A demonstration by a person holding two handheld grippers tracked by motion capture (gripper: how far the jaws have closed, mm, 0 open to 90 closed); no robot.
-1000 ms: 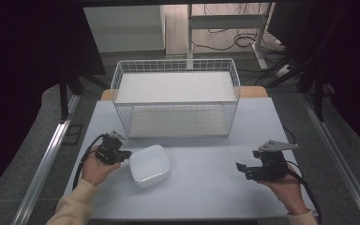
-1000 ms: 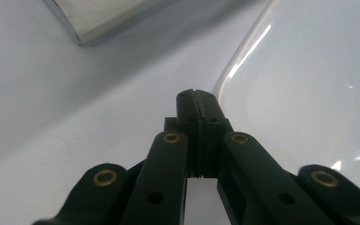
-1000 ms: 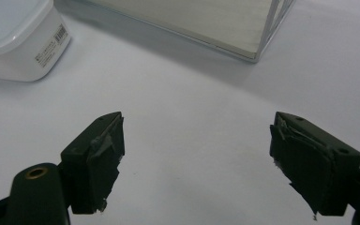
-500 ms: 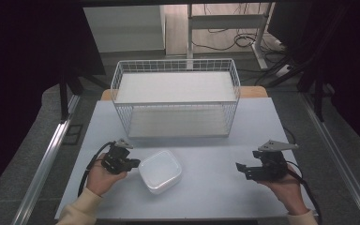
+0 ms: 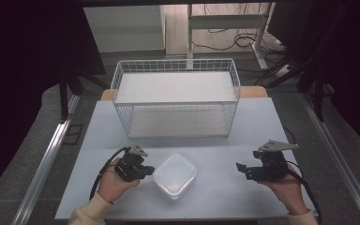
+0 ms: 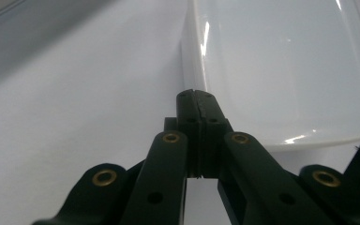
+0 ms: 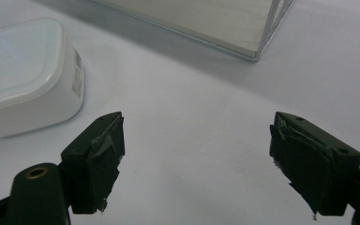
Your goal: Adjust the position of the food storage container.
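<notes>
A white lidded plastic container (image 5: 175, 176) lies on the table near the front, left of centre. My left gripper (image 5: 149, 171) is shut with nothing between its jaws, and its closed tips touch the container's left side. In the left gripper view the joined tips (image 6: 197, 96) meet the edge of the container (image 6: 281, 70). My right gripper (image 5: 240, 169) stands open at the front right, pointing left, well apart from the container. In the right gripper view the open jaws (image 7: 197, 159) frame bare table, with the container (image 7: 23, 70) off at the upper left.
A white wire basket (image 5: 176, 104) with a pale floor stands at the back centre of the light table (image 5: 243, 136); its corner (image 7: 258, 51) appears in the right gripper view. Dark floor and metal rails flank the table.
My left gripper has travelled to the right along the table, and the white container has slid right ahead of its closed tips. The right gripper has stayed put.
</notes>
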